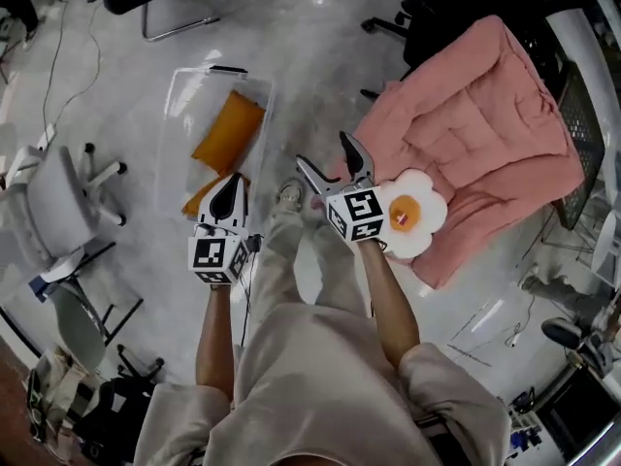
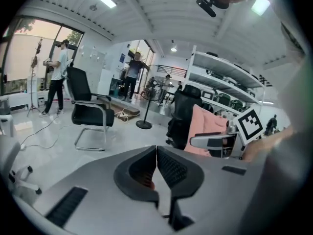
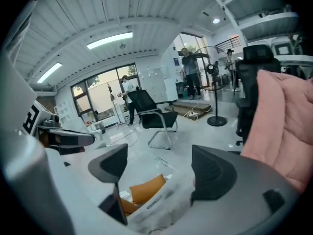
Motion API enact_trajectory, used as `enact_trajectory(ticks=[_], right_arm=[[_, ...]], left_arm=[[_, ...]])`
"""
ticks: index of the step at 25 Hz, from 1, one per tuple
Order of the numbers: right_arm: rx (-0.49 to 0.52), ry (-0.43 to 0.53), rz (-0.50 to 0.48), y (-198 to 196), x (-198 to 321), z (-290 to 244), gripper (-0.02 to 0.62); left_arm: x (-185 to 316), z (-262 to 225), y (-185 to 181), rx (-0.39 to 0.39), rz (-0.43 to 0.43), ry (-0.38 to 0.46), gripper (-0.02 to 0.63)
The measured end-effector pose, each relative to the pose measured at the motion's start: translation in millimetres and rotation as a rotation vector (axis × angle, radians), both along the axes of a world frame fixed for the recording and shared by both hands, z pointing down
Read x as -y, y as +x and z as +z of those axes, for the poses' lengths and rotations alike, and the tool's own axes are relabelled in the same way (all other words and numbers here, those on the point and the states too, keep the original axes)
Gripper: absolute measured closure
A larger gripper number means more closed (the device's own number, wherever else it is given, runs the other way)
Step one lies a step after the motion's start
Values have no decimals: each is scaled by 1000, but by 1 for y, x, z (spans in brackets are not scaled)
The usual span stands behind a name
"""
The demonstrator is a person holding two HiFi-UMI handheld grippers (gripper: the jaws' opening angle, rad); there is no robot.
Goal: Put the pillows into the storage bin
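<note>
Presumably between loads — left gripper closed on nothing, right gripper wide and empty — so next reach right-of-centre for the egg pillow.

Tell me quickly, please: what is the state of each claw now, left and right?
Left claw: closed, holding nothing.
Right claw: open, holding nothing.
</note>
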State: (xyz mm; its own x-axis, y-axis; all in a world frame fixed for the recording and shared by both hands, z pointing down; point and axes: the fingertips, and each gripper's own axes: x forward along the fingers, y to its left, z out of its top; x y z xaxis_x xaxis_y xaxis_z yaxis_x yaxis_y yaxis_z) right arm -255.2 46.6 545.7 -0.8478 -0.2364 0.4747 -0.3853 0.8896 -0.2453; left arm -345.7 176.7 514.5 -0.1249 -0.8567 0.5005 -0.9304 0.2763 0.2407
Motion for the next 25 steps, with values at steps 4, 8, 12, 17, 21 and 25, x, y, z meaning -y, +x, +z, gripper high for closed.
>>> enact_trajectory(ticks=[4, 8, 12, 17, 21, 25], right_arm=[[-32, -5, 142, 97, 40, 8, 196], [-76, -38, 334, 205, 62, 24, 198], [-146, -74, 434, 294, 63, 50, 198], [-215, -120, 496, 373, 51, 82, 197], [-241, -146, 520, 411, 39, 99, 198], [-290, -154, 500, 431, 28, 121, 198]], left_arm=[[49, 0, 66, -5, 115, 4, 594], [87, 3, 136, -15, 267, -8, 594], [113, 13, 199, -33, 378, -26, 594], [136, 28, 264, -51, 476, -45, 594], [144, 37, 308, -57, 544, -56, 594], [149, 43, 340, -58, 597, -64, 594]])
